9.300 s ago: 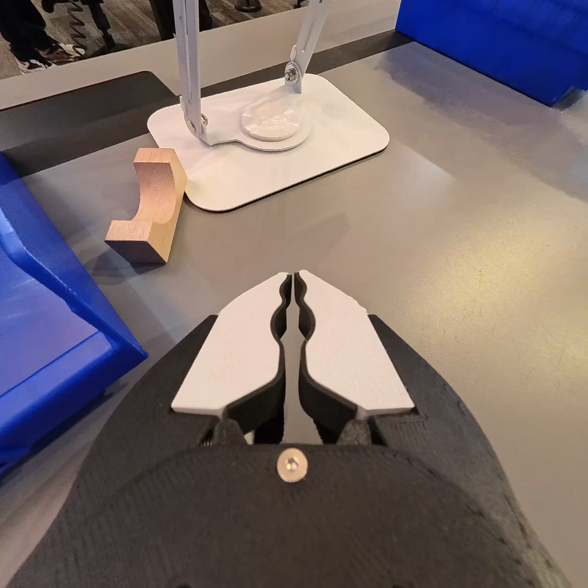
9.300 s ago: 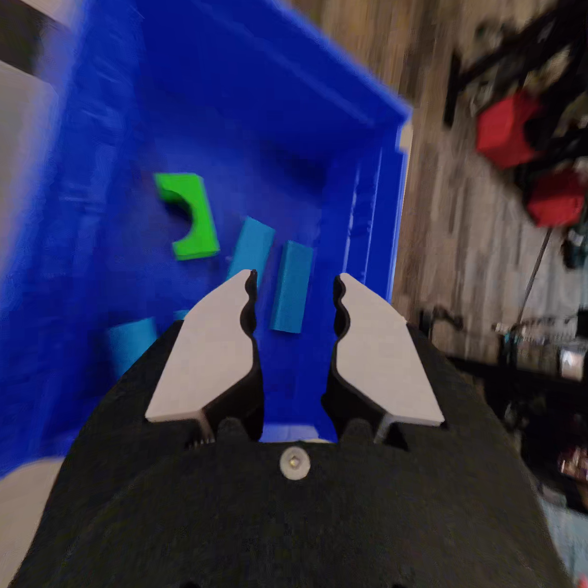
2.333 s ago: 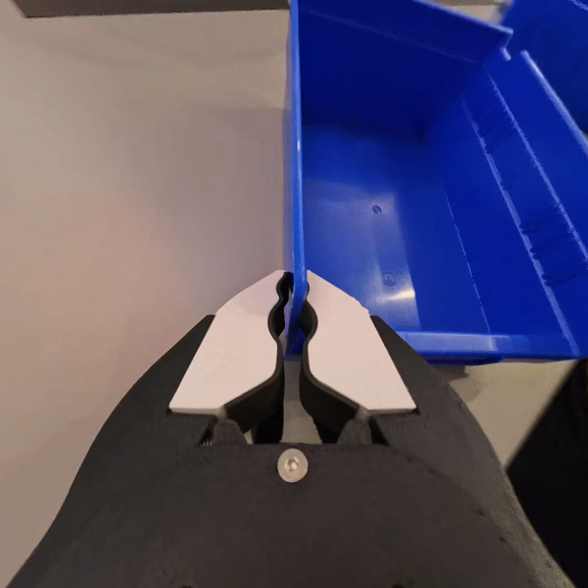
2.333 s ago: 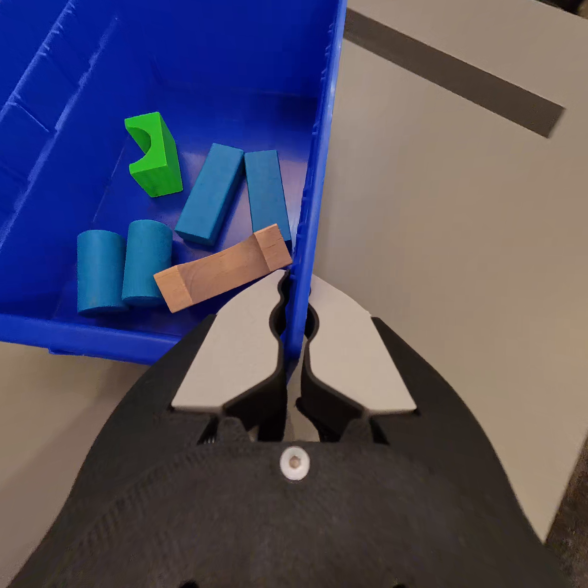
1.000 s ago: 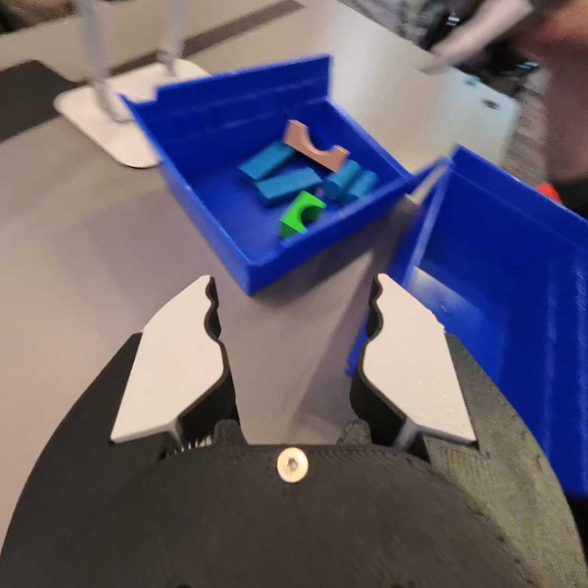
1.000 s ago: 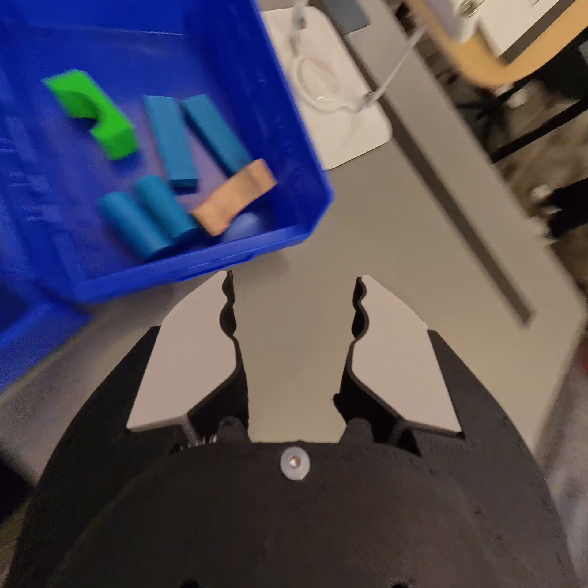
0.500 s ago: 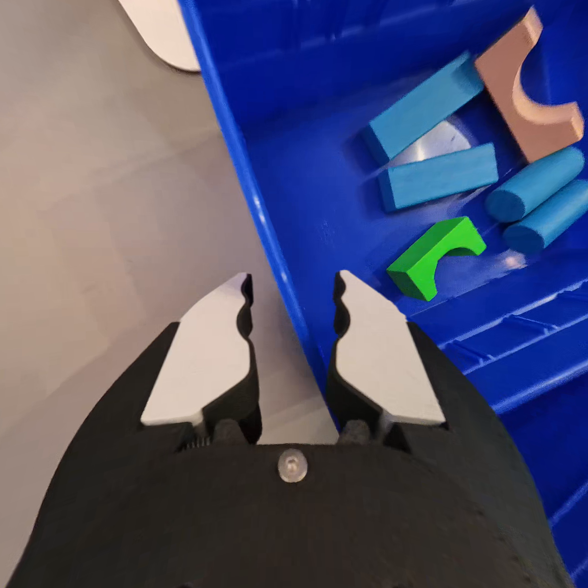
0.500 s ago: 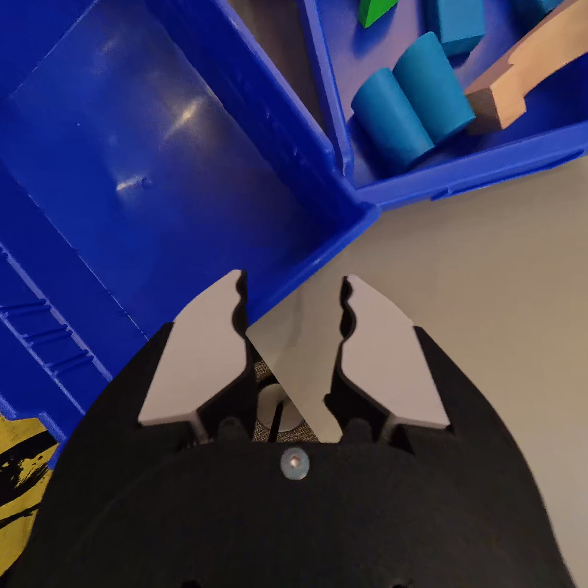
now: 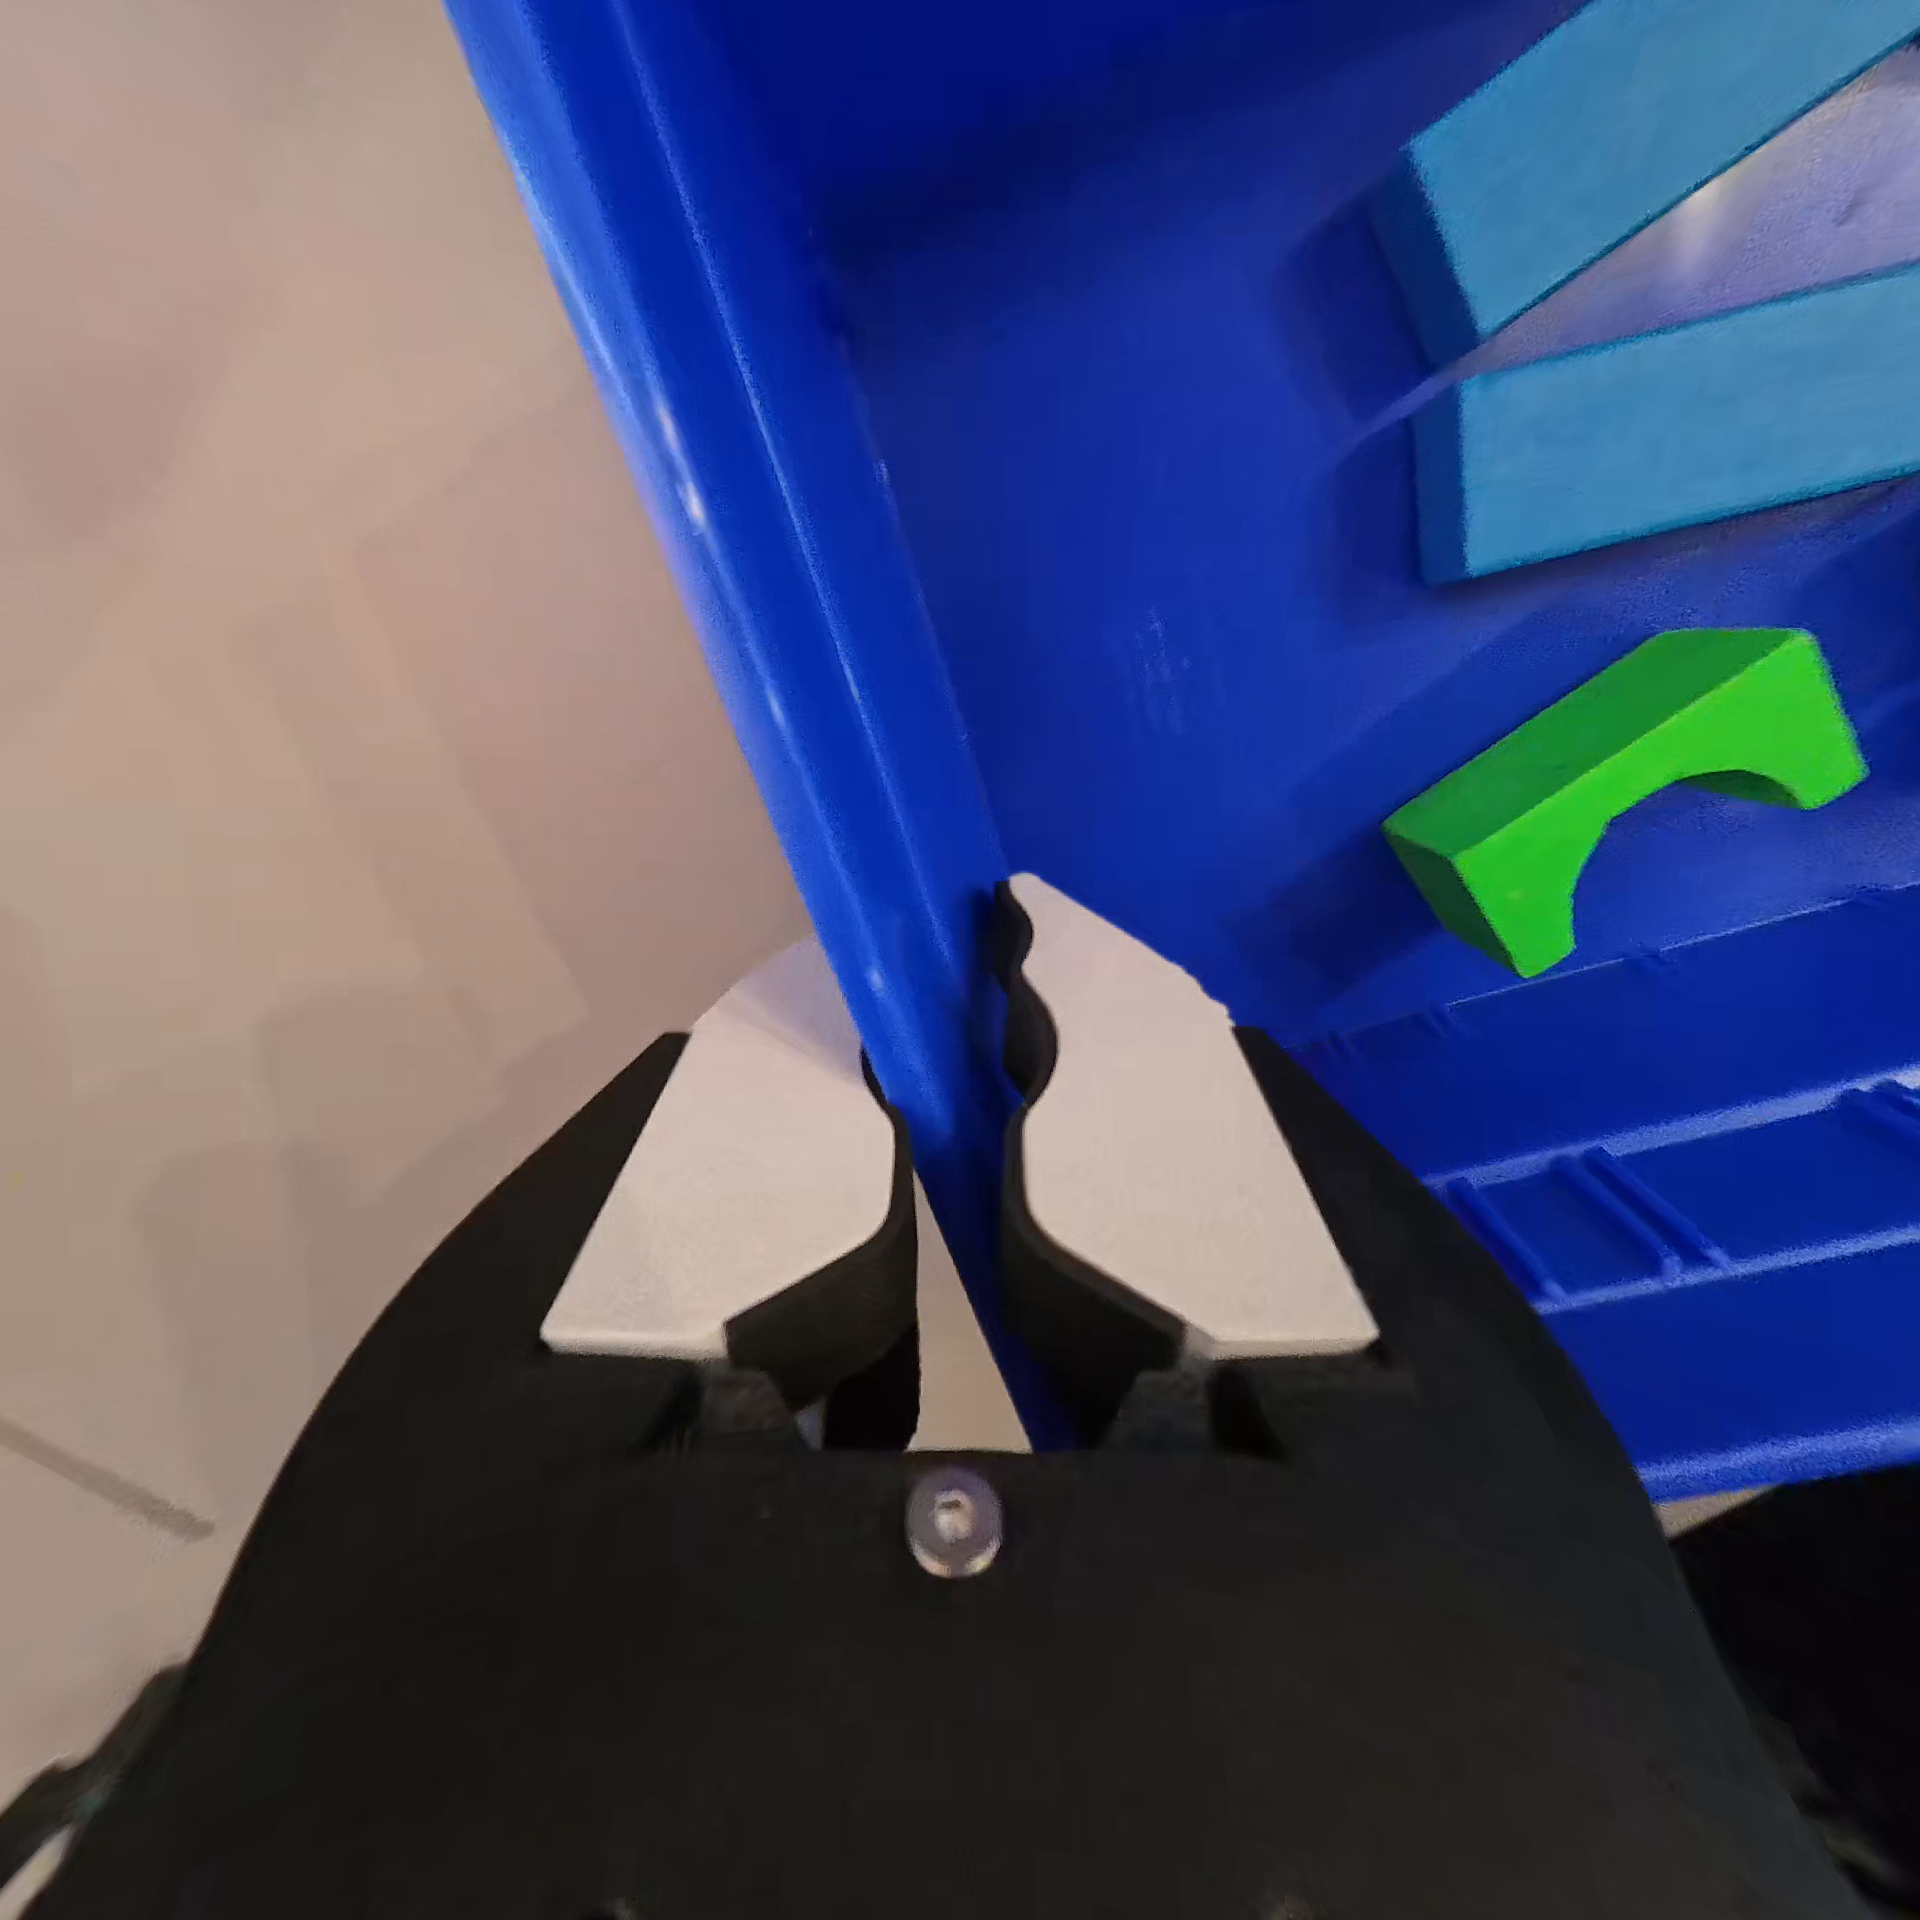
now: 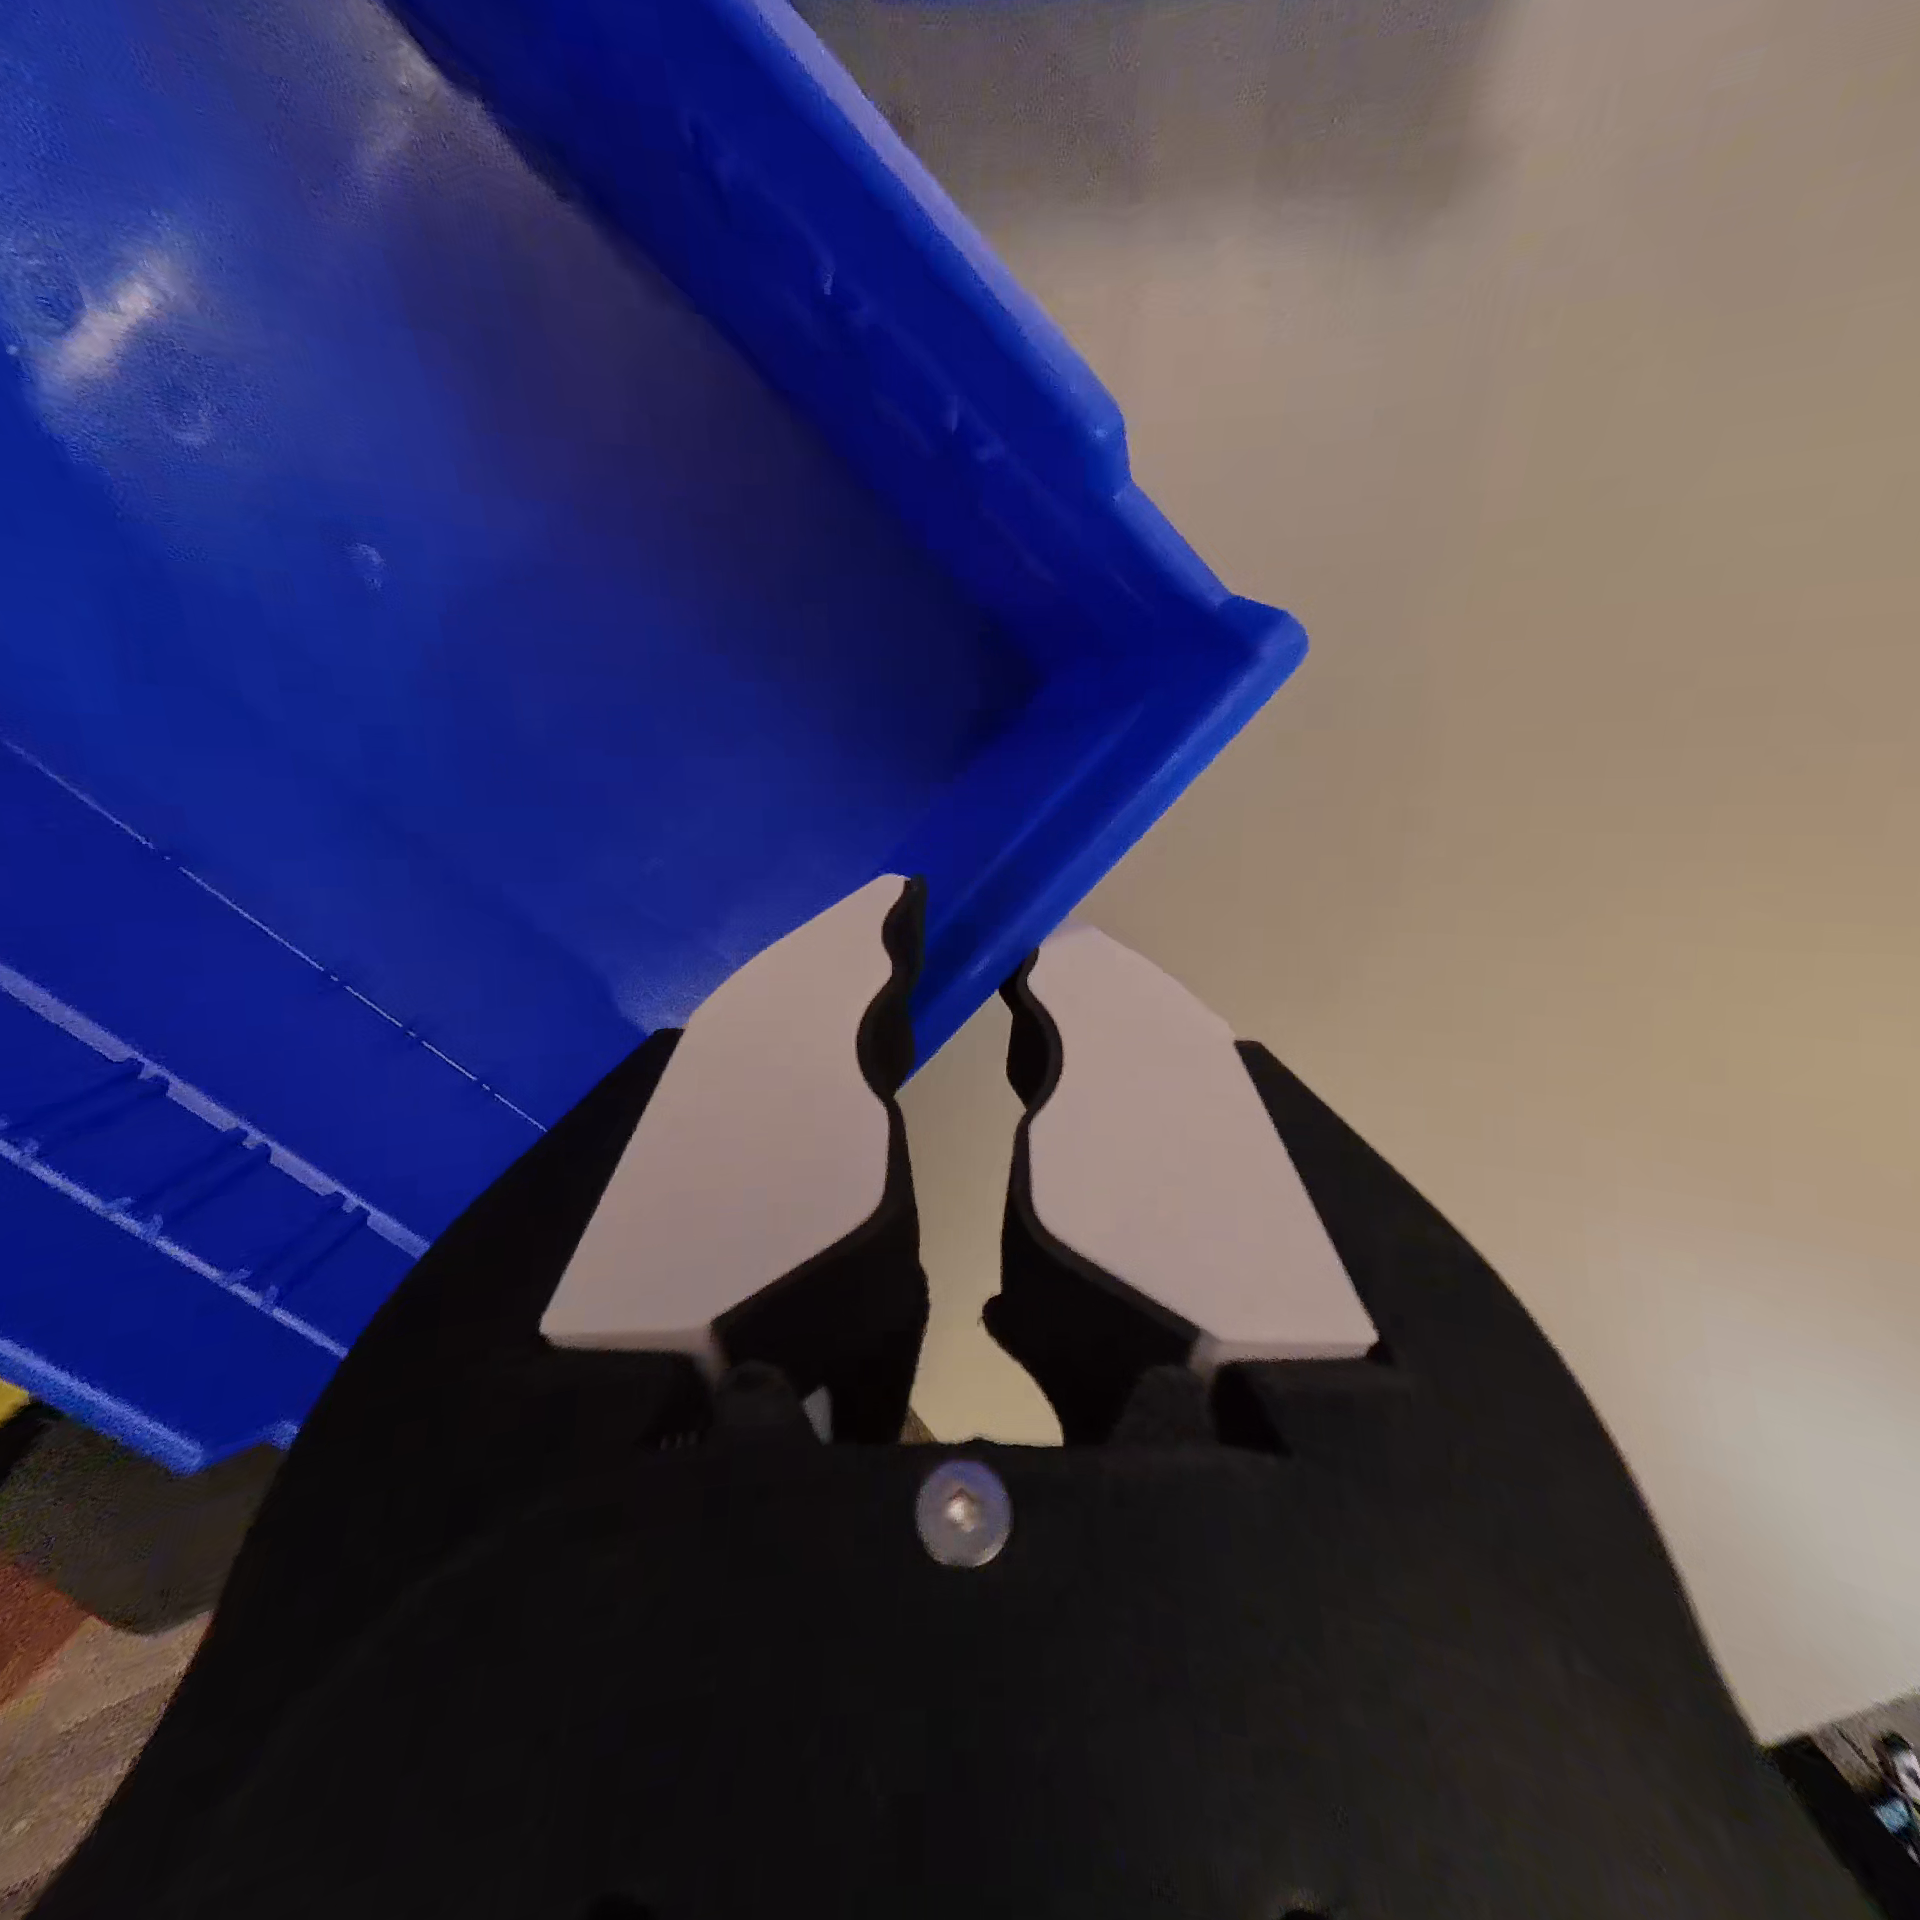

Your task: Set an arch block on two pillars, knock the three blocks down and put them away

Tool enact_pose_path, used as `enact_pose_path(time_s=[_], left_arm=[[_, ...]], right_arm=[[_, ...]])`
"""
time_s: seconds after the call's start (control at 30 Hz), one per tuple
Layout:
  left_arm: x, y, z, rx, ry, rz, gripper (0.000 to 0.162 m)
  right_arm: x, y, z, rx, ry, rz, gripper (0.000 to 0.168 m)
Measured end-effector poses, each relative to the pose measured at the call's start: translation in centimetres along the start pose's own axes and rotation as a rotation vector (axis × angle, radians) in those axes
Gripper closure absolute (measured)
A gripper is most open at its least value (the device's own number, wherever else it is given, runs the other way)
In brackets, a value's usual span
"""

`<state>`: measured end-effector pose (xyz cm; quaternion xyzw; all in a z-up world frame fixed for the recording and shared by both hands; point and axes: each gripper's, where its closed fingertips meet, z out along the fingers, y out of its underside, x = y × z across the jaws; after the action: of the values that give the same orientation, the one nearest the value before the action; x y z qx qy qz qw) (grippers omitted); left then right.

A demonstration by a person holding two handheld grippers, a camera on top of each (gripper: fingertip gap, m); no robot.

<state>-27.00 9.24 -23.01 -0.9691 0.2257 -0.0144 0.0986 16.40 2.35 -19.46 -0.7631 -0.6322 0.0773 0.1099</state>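
Observation:
In the left wrist view a blue bin (image 9: 769, 520) holds a green arch block (image 9: 1621, 800) and two blue rectangular blocks (image 9: 1662, 135), partly cut off at the right edge. My left gripper (image 9: 935, 956) is shut on this bin's left side wall, one finger outside and one inside. In the right wrist view a second blue bin (image 10: 416, 571) shows a bare floor with no blocks. My right gripper (image 10: 961, 925) is shut on its rim (image 10: 1091, 790) near the corner. The wooden arch and the blue cylinders are out of view.
Both bins sit on a grey-beige table (image 9: 312, 623), which also shows in the right wrist view (image 10: 1558, 727). The table's edge and the floor (image 10: 62, 1662) show at the lower left of the right wrist view. My hands' fingertips stand some 45 cm from each other.
Half a second ago both grippers were open and straddled the bin walls. Now both have moved in and shut on them: the left on the bin with blocks, the right on the other bin.

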Motion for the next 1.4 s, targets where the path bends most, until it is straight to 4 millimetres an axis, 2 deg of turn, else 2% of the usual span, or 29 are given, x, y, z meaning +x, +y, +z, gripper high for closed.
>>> enact_pose_path(time_s=[0.1,0.3,0.43,0.53,0.67,0.93,1.17,1.4], left_arm=[[-2.1,1.8,-0.5,-0.069,0.034,0.023,0.15],[-7.6,4.0,-0.9,-0.134,-0.024,0.081,0.146],[-10.9,4.1,-0.7,-0.16,-0.054,0.065,0.144],[-13.3,3.7,-0.6,-0.188,-0.099,0.083,0.141],[-15.5,2.3,-0.2,-0.207,-0.123,0.09,0.138],[-19.4,-2.2,0.6,-0.256,-0.224,0.24,0.131],[-23.0,-6.2,1.1,-0.302,-0.361,0.363,0.121],[-25.0,-9.6,1.8,-0.297,-0.39,0.411,0.122]], right_arm=[[3.6,1.8,-0.4,-0.05,0.034,0.019,0.155],[12.9,4.3,-1.0,-0.164,0.103,0.055,0.154],[19.7,4.8,-1.0,-0.254,0.173,0.045,0.153],[23.9,4.2,-0.8,-0.31,0.217,0.012,0.151],[29.1,2.8,-0.3,-0.374,0.296,-0.047,0.148],[38.7,-0.5,0.9,-0.414,0.435,-0.103,0.141],[44.3,-3.8,2.0,-0.437,0.508,-0.147,0.138],[48.9,-6.9,3.0,-0.426,0.607,-0.154,0.133]])
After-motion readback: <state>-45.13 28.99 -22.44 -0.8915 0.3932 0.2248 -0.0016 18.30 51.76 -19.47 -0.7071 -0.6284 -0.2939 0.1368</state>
